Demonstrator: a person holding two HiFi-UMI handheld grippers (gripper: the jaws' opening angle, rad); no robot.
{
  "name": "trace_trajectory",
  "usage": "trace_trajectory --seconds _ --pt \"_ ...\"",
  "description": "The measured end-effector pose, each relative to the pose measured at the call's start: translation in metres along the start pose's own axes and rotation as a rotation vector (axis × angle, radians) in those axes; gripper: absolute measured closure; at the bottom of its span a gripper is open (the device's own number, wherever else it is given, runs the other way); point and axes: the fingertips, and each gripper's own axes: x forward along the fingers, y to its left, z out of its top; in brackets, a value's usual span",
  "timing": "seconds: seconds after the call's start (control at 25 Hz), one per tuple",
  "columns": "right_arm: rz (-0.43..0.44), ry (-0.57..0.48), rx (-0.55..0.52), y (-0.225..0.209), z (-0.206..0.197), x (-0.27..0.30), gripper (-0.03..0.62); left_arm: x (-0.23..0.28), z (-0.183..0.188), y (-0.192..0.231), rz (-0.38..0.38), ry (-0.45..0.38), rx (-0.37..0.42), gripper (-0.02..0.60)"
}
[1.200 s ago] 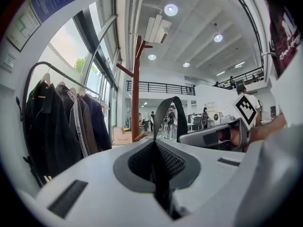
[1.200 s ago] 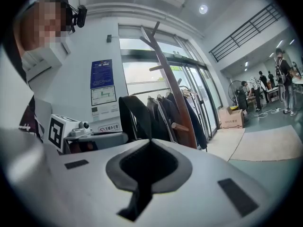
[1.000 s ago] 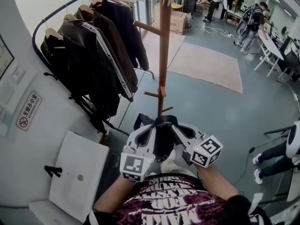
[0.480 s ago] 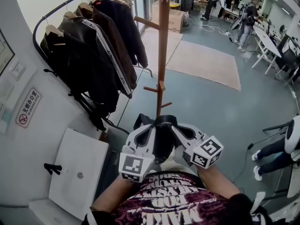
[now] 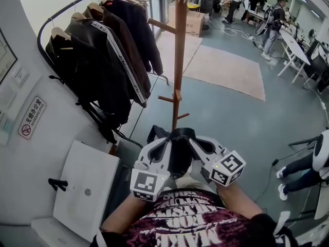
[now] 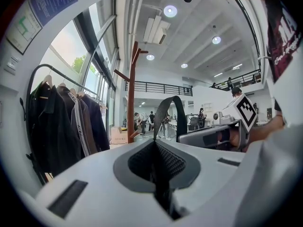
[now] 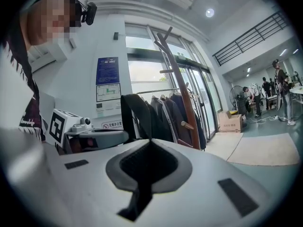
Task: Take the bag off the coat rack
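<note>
Hardly anything has shifted since a second ago; both hands stay parked near the chest. Head view: left hand-held gripper [image 5: 165, 142] and right hand-held gripper [image 5: 193, 142] meet at 6 o'clock, the black bag [image 5: 178, 153] hanging between them, looking clear of the coat rack [image 5: 180, 60] at 12. Jackets [image 5: 103, 60] crowd 10 o'clock; open floor [image 5: 231, 122] runs 1 to 4. Left gripper view: jaws pressed together on the strap [image 6: 173, 110]. Right gripper view: same pinch on the strap, probably sharing the weight.

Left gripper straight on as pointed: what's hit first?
Probably the looped black bag strap that the left gripper clamps; the brown wooden coat rack stands left of that line. Beyond looks free, depth unclear.
</note>
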Motion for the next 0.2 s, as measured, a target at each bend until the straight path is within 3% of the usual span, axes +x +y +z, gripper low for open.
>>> trace_trajectory --seconds 0.2 --pt "0.004 0.003 -0.002 -0.0069 0.0011 0.0033 0.585 0.0075 0.0000 0.0027 0.008 0.002 0.005 0.574"
